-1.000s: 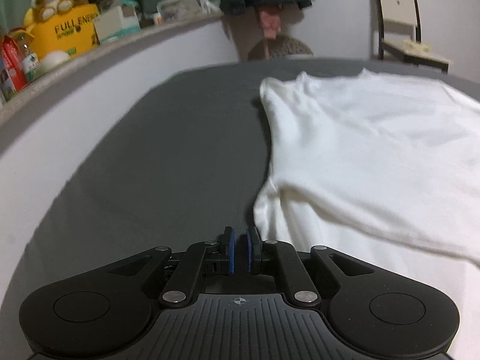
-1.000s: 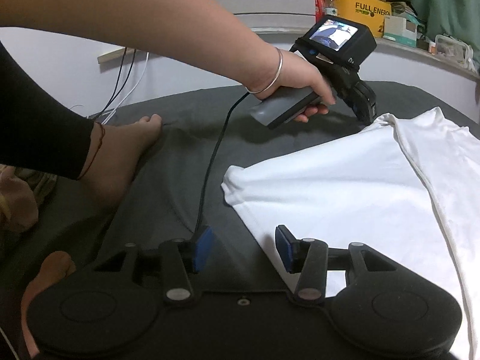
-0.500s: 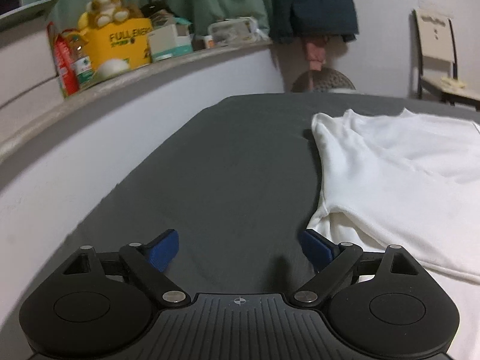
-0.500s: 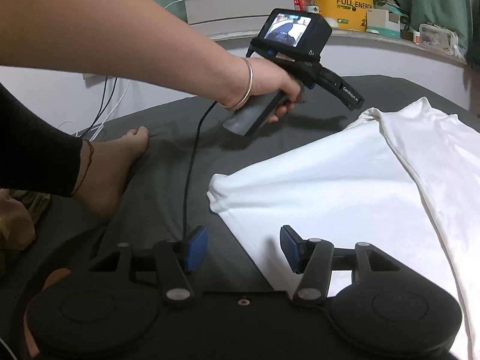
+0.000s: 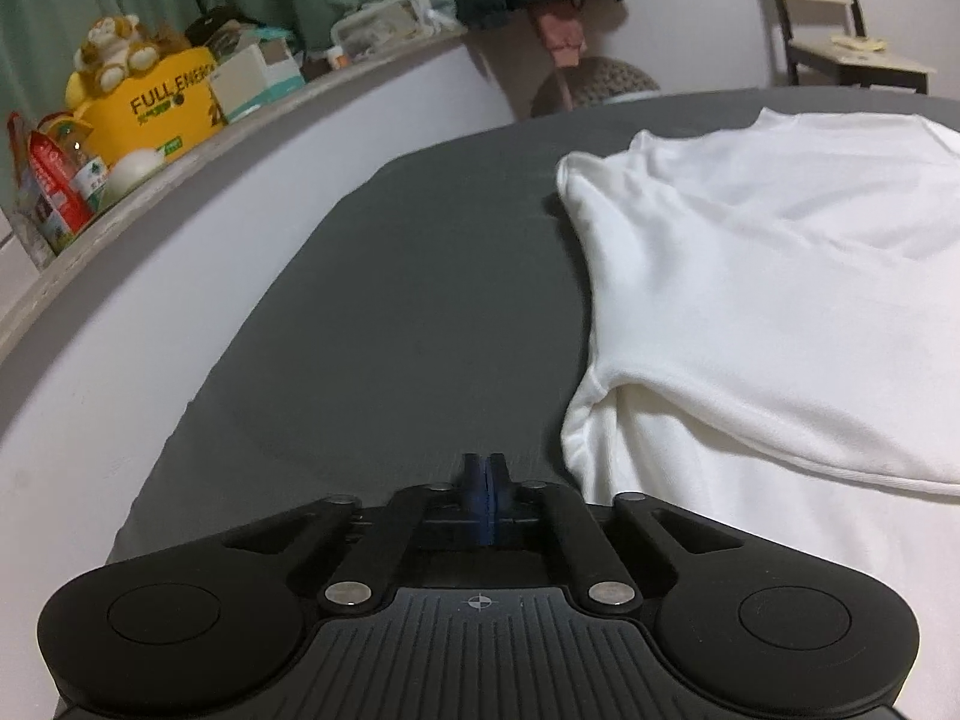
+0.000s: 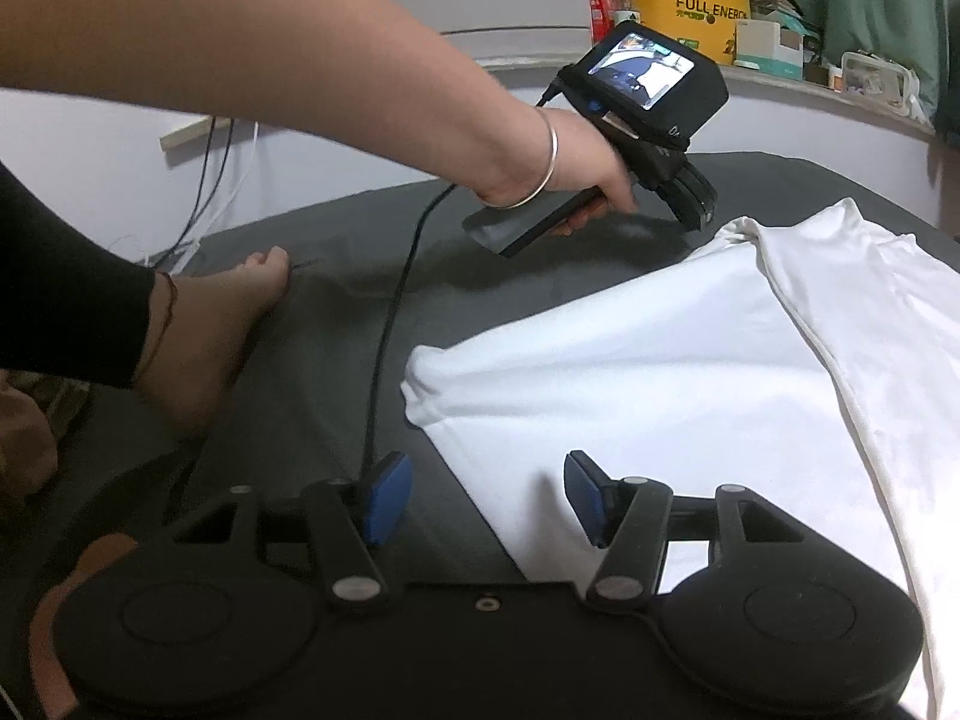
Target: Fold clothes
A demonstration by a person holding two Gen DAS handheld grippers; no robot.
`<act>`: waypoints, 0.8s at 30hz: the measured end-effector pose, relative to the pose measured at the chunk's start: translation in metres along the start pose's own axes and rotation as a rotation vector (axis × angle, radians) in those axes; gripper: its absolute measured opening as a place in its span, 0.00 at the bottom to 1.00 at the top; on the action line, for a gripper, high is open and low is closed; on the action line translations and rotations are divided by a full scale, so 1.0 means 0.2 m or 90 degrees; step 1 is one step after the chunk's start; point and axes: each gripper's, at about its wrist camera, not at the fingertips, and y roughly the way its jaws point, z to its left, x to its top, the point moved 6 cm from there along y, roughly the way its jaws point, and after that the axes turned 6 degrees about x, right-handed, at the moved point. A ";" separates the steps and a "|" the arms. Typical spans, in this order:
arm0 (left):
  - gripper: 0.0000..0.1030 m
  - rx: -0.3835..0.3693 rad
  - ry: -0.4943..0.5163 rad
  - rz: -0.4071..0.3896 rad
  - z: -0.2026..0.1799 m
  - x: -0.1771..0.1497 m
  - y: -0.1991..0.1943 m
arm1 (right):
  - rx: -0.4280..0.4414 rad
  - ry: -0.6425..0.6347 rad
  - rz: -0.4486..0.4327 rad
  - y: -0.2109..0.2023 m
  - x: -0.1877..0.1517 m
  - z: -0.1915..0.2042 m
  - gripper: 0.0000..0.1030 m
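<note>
A white T-shirt (image 5: 768,300) lies spread on the dark grey bed (image 5: 408,312). The left tool (image 5: 482,483) hovers over bare sheet just beside the shirt's edge, its blue pads pressed together on nothing, having just snapped closed. The right tool (image 6: 486,495) stands spread above the shirt's near corner, gripping nothing. On the ledge (image 5: 198,150) beyond the shirt, a yellow box (image 5: 153,111) carries a plush toy (image 5: 114,54) on top; its contents are hidden. A clear plastic container (image 5: 384,24) sits farther along.
</note>
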 end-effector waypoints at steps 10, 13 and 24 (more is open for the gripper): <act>0.01 0.007 -0.085 -0.023 0.14 -0.01 -0.01 | 0.002 0.017 0.008 0.00 -0.01 -0.01 0.56; 0.03 -0.014 -0.113 -0.052 0.17 0.00 -0.05 | 0.002 0.015 0.007 -0.01 0.00 -0.01 0.57; 0.71 0.001 -0.081 -0.033 0.13 -0.01 -0.08 | -0.011 0.025 -0.004 -0.04 0.02 -0.03 0.61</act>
